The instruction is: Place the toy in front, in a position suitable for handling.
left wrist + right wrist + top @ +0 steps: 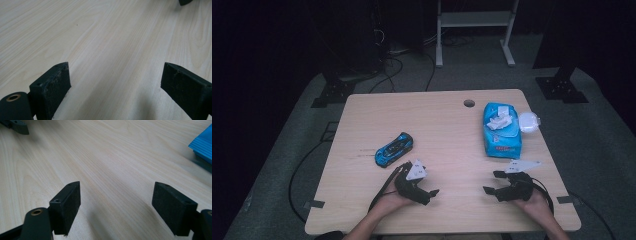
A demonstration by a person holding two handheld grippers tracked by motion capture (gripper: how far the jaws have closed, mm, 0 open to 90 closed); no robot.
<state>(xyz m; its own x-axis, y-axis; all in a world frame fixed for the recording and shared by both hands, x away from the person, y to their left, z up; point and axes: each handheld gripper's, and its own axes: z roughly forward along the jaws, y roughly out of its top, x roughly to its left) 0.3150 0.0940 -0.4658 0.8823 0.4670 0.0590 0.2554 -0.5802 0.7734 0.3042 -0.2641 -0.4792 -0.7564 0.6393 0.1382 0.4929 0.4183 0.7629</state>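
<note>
A blue and black toy car [394, 149] lies left of the middle of the light wooden table [442, 125]. A blue pack of wipes [501, 129] lies at the right with its flap open, and its corner [203, 143] shows in the right gripper view. My left gripper [431, 196] [116, 71] rests near the front edge, pointing right, open over bare wood. My right gripper [491, 182] [117, 190] faces it from the right, also open with nothing between its jaws. Each gripper view catches a tip of the other gripper far off.
A small clear round lid [529, 121] sits against the pack's right side. A cable hole [469, 103] is near the table's far edge. Beyond the table stand a white frame [474, 30] and dark stands on grey floor.
</note>
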